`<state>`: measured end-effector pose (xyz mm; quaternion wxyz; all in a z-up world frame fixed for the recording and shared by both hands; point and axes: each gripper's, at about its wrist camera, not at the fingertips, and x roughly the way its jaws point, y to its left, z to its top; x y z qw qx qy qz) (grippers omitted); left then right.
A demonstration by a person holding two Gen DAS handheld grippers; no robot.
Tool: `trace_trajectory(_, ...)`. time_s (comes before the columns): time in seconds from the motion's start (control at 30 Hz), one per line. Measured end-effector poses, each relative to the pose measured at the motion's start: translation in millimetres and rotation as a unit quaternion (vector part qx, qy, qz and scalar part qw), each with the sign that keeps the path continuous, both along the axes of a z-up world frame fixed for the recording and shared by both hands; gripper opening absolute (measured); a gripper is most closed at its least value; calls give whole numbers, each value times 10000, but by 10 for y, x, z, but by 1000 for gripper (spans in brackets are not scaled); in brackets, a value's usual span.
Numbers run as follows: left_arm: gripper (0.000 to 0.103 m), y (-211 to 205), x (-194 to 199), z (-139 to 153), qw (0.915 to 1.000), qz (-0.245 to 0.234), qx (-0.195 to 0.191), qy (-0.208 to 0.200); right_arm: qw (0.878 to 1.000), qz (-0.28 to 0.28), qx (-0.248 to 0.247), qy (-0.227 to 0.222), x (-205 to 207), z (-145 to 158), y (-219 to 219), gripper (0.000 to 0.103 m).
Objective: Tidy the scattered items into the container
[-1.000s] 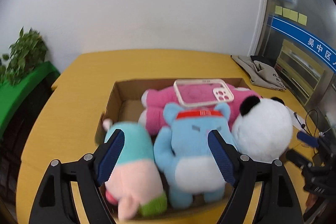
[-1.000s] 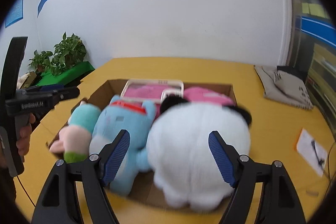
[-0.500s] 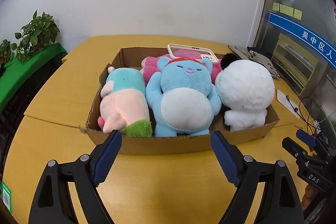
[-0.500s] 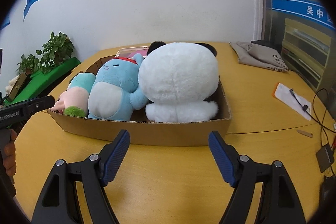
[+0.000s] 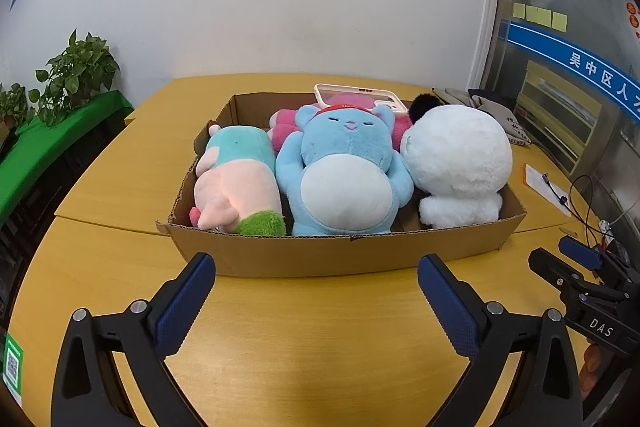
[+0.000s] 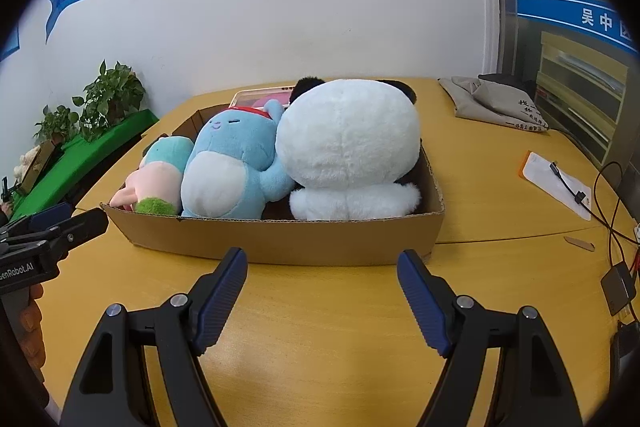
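Note:
A cardboard box (image 5: 320,255) (image 6: 320,243) sits on the yellow table. Inside lie a teal-and-pink plush (image 5: 236,171) (image 6: 160,171), a blue plush (image 5: 344,163) (image 6: 232,167), a white panda plush (image 5: 460,163) (image 6: 348,139), a pink plush (image 5: 284,127) behind them, and a pink phone case (image 5: 356,95) on top. My left gripper (image 5: 316,303) is open and empty, in front of the box's near wall. My right gripper (image 6: 320,291) is open and empty, also in front of the box.
A grey cloth bag (image 6: 496,99) lies at the back right. A paper with a cable (image 6: 560,183) and a black adapter (image 6: 618,287) lie on the right. Potted plants (image 5: 76,75) on a green shelf stand at the left.
Both grippers have pulled back and down from above the plush toys to the table in front of the box. The toys stay in the box.

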<state>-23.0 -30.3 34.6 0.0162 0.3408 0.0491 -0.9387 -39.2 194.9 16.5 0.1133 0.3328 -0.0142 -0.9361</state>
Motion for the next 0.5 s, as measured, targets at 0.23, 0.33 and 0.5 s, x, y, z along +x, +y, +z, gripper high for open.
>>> trace_trajectory(0.23, 103, 32, -22, -41, 10000, 8, -52, -42, 10000, -12, 89, -8, -11, -36, -17, 77)
trace_trajectory(0.33, 103, 45, -46, -84, 9999, 25, -34, -129, 9999, 2, 112, -28, -16, -51, -35, 77)
trace_trajectory(0.5, 103, 48, -76, -160, 9997, 55, -125, -202, 9997, 50, 208, -80, -17, -133, -60, 77)
